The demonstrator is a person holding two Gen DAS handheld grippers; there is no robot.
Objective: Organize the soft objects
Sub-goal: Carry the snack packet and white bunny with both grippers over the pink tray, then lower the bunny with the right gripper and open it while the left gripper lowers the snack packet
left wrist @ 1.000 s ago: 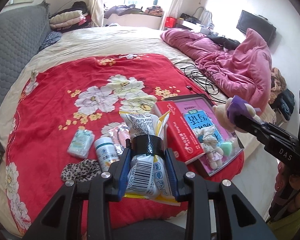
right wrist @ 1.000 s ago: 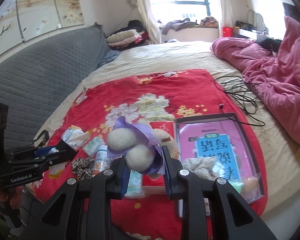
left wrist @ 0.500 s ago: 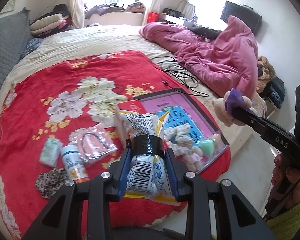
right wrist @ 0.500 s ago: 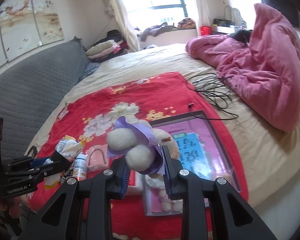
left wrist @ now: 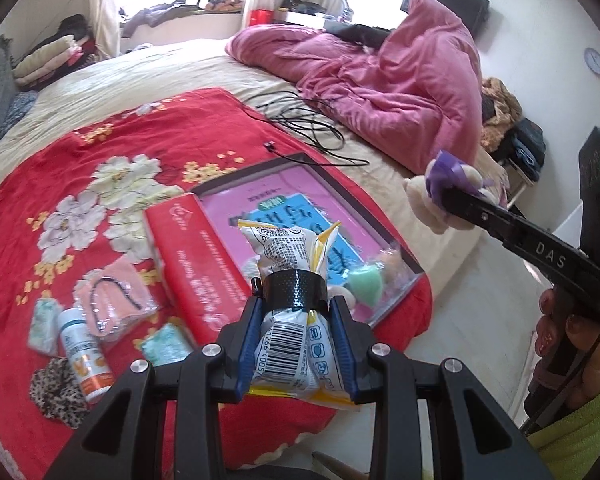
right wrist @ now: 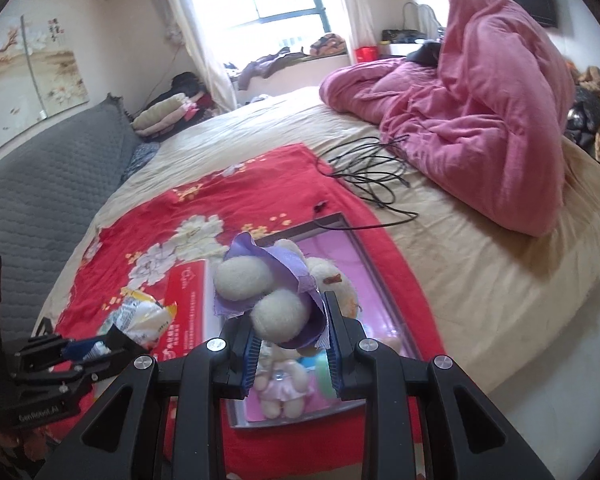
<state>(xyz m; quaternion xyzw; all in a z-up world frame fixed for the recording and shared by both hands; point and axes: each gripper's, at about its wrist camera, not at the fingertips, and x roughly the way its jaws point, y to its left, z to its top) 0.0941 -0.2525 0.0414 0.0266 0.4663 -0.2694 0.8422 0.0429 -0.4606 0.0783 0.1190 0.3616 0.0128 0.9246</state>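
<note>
Right gripper [right wrist: 288, 340] clamped on plush toy [right wrist: 276, 284] in purple cloth, hanging above near end of clear tray [right wrist: 380, 280], so nearer of the two to it. Left gripper [left wrist: 298, 344] pinched around snack packet [left wrist: 288, 276], long axis running away along fingers, tray [left wrist: 364, 212] just beyond and right. Smaller: doll [right wrist: 282, 384], green puff [left wrist: 364, 284] lying inside tray.

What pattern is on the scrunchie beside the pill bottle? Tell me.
Leopard print, brown and black; the scrunchie shows best in the left wrist view.
</note>
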